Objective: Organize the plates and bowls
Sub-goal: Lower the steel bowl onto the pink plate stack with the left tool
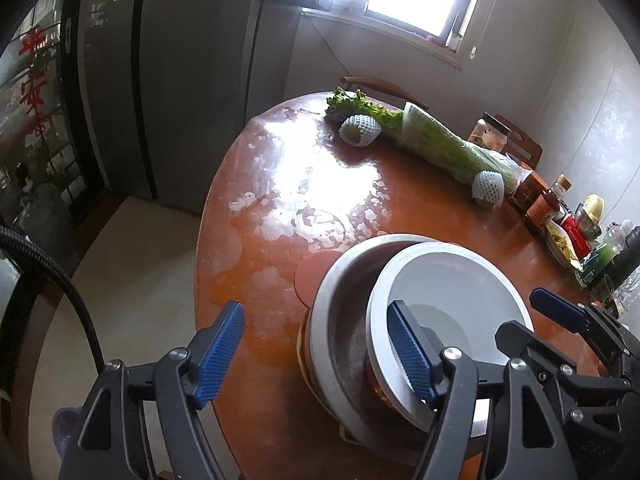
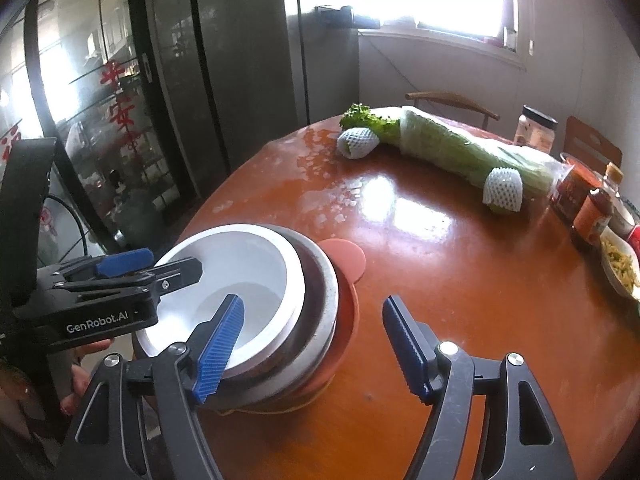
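Observation:
A white bowl [image 1: 444, 304] sits tilted inside a metal bowl [image 1: 344, 320], stacked on a reddish-brown plate [image 1: 316, 276] on the round wooden table [image 1: 256, 248]. The stack also shows in the right wrist view: white bowl [image 2: 240, 276], metal bowl [image 2: 320, 304], plate [image 2: 346, 258]. My left gripper [image 1: 316, 350] is open, its right finger over the white bowl's near rim. It shows in the right wrist view [image 2: 156, 264] at the bowl's left rim. My right gripper [image 2: 312, 348] is open, its left finger over the white bowl; it shows in the left wrist view [image 1: 560, 312].
Bagged celery [image 2: 460, 148] with two foam-netted fruits [image 2: 358, 142] lies across the far side of the table. Jars, sauce bottles [image 2: 592, 216] and a dish of food [image 2: 620, 268] crowd the right edge. Chairs stand behind. A refrigerator [image 2: 240, 60] and glass door are to the left.

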### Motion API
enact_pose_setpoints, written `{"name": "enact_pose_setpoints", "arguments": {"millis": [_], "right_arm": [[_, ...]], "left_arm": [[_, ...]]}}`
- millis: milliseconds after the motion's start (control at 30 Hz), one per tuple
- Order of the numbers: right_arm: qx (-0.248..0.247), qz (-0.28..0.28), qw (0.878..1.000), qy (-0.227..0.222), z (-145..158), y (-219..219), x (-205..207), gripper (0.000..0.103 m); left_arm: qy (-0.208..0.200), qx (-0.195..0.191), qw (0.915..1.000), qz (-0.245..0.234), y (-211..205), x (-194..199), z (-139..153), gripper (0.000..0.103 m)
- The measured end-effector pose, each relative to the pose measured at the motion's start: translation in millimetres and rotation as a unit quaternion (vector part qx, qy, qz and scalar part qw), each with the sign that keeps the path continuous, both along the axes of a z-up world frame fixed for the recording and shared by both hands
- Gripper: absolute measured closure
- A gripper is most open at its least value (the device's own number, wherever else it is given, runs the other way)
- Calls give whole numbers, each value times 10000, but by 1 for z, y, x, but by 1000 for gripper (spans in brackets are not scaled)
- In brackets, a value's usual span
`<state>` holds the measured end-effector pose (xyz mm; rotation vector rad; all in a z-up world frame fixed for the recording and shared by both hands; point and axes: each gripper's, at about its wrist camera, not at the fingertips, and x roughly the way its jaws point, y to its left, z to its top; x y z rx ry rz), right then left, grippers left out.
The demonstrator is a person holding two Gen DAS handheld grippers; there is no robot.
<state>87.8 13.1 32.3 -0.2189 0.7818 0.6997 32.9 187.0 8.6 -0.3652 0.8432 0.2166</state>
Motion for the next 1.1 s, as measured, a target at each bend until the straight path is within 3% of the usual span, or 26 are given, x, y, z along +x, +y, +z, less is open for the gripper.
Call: {"name": "enact_pose_setpoints", "arguments": {"millis": [367, 633, 900, 1100], "right_arm": [[3, 22, 9997, 237, -11, 9, 6, 29], [57, 124, 9988, 475, -24, 13, 11, 29], [193, 129, 9986, 471, -25, 6, 16, 29], [143, 21, 9992, 385, -23, 0, 18, 29]], "left_arm": [[161, -109, 9997, -155, -4, 11, -11, 28], [160, -450, 9978, -456, -5, 22, -21, 26], [130, -662, 9955, -667, -8, 32, -26, 26], [139, -614, 9951, -763, -18, 43, -26, 26]]}}
